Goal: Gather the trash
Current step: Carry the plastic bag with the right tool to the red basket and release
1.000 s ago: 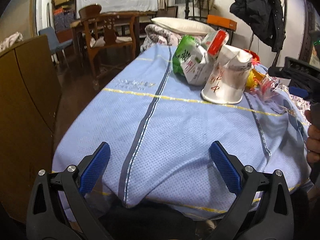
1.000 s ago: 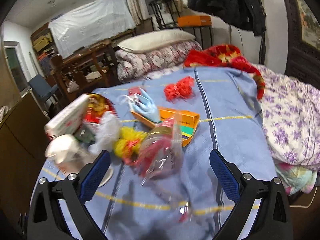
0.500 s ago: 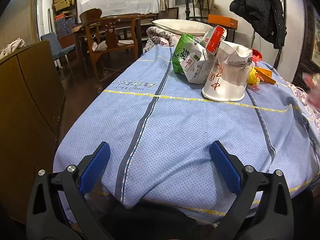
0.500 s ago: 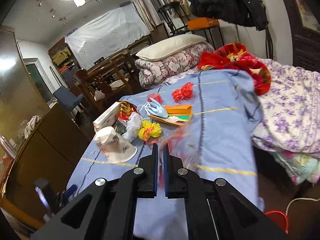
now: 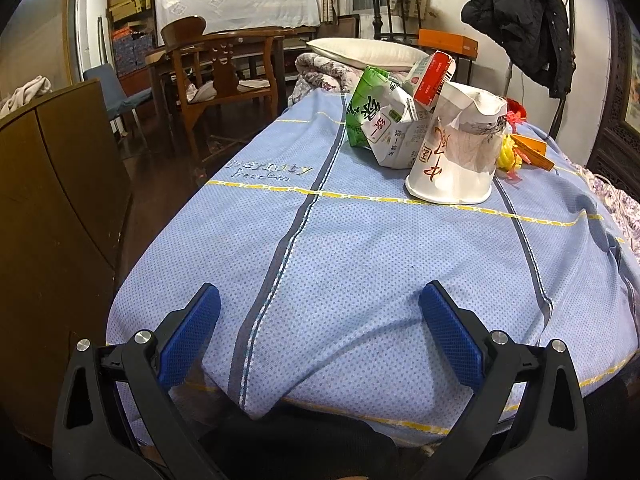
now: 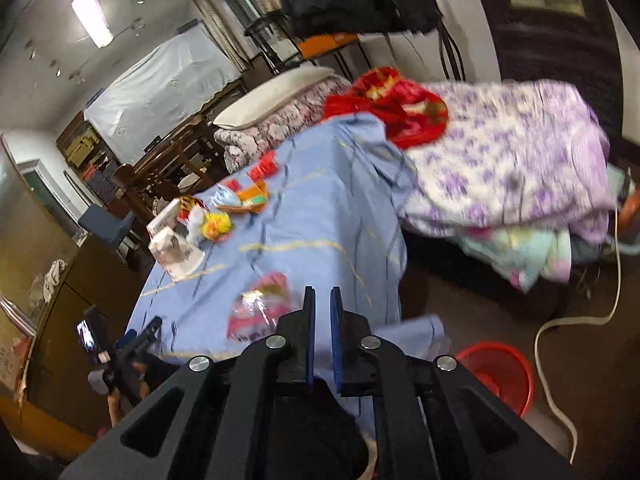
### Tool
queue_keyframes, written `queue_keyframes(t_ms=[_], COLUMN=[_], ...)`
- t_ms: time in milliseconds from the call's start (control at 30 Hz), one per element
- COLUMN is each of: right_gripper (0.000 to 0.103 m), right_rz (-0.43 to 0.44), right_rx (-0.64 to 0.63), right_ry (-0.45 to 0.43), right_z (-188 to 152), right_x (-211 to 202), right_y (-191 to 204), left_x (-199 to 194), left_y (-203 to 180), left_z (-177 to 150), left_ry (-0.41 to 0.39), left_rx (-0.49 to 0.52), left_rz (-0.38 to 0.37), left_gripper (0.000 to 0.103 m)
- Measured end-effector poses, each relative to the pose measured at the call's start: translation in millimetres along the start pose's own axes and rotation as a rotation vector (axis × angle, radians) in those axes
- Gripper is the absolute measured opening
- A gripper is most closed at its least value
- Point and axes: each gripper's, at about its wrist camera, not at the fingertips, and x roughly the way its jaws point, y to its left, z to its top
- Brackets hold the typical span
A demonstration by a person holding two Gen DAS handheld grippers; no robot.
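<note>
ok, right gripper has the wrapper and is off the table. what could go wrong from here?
1. The right gripper is nearly shut, yet the crinkly clear-and-red wrapper hangs left of the fingers; the pinch looks thin and blurred, so it may slip before the red bucket.
2. The white cord trails on the floor by the bucket, a snag risk on the way down.
3. The crushed paper cup props the cartons; pulling it could topple them.

A lived-in home bedroom: a bed [image 5: 360,260] under a blue cover, a pillow [image 5: 364,50] on folded quilts, a wooden armchair [image 5: 224,76], a hanging coat [image 5: 520,20].
</note>
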Motion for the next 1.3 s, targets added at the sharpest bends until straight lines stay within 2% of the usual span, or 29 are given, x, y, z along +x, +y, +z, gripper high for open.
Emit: queue_keyframes(t_ms=[33, 67, 100, 167, 233, 333, 433, 467, 533, 567, 633, 767, 833, 900, 933, 1000, 1033, 1100, 1167, 1233, 1300], right_gripper=[0.058, 0.07, 0.077, 0.077, 0.077, 0.082, 0.082, 0.078, 0.029, 0.029, 0.021, 0.021, 0.023, 0.024, 0.024, 0.024, 0.024, 0.024, 0.032, 0.053, 0.055], right_rz=[0.03, 0.045, 0.057, 0.116, 0.133, 0.062, -0.019, -0.039, -0.044, -0.026, 0.007, 0.009, -0.06, -0.154, -0.201, -0.241, -0.276, -0.307, -0.338, -0.363, -0.398], right_rx=[0.017, 0.024, 0.026, -0.032, -0.11, -0.199, -0.246, -0.255, -0.269, -0.252, -0.206, -0.17, -0.158, -0.101, -0.041, 0.031, 0.076, 0.119, 0.145, 0.163, 0.186], right_ry=[0.019, 0.018, 0.009, 0.039, 0.054, 0.049, 0.061, 0.061, 0.073, 0.076, 0.027, -0.051, -0.076, -0.066, -0.033, 0.032, 0.094, 0.172, 0.252, 0.302, 0.316], right_z=[-7, -11, -14, -19, -18, -14, -13, -14, -15, -14, -9, -1, -2, -8, -16, -30, -43, -61, -82, -97, -106], right_x=[3, 6, 8, 23, 35, 57, 83, 90, 95, 95, 80, 34, 16, 11, 17, 33, 50, 75, 104, 124, 133], right_y=[-6, -6, -4, 20, 45, 73, 84, 86, 86, 84, 76, 53, 32, -6, -36, -74, -100, -128, -154, -169, -182], left_x=[0, 1, 1, 2, 2, 2, 2, 2, 2, 2, 1, 1, 1, 1, 1, 2, 2, 2, 2, 2, 2], left_y=[0, -1, -1, -1, -2, -3, -2, -2, -2, -2, -2, 0, 0, -1, -1, -1, -2, -2, -2, -2, -3], left_z=[0, 1, 1, 1, 1, 1, 1, 0, 0, 0, -1, -1, -1, -1, -1, 0, 0, 0, 0, 1, 1], left_ry=[0.0, 0.0, 0.001, 0.001, 0.0, 0.0, -0.003, -0.004, -0.006, -0.006, -0.006, -0.004, -0.003, -0.002, -0.002, 0.0, 0.001, 0.002, 0.003, 0.004, 0.004], left_rx=[-0.003, -0.006, -0.011, -0.017, -0.018, -0.013, -0.009, -0.008, -0.007, -0.006, -0.003, -0.002, -0.004, -0.008, -0.009, -0.01, -0.01, -0.011, -0.012, -0.014, -0.017], left_rz=[0.003, 0.006, 0.012, 0.021, 0.024, 0.02, 0.014, 0.013, 0.011, 0.01, 0.005, 0.0, 0.003, 0.007, 0.01, 0.014, 0.016, 0.018, 0.02, 0.023, 0.028], left_gripper=[0.097, 0.097, 0.097, 0.097, 0.097, 0.097, 0.097, 0.097, 0.097, 0.097, 0.097, 0.097, 0.097, 0.097, 0.097, 0.097, 0.097, 0.097, 0.097, 0.097, 0.097])
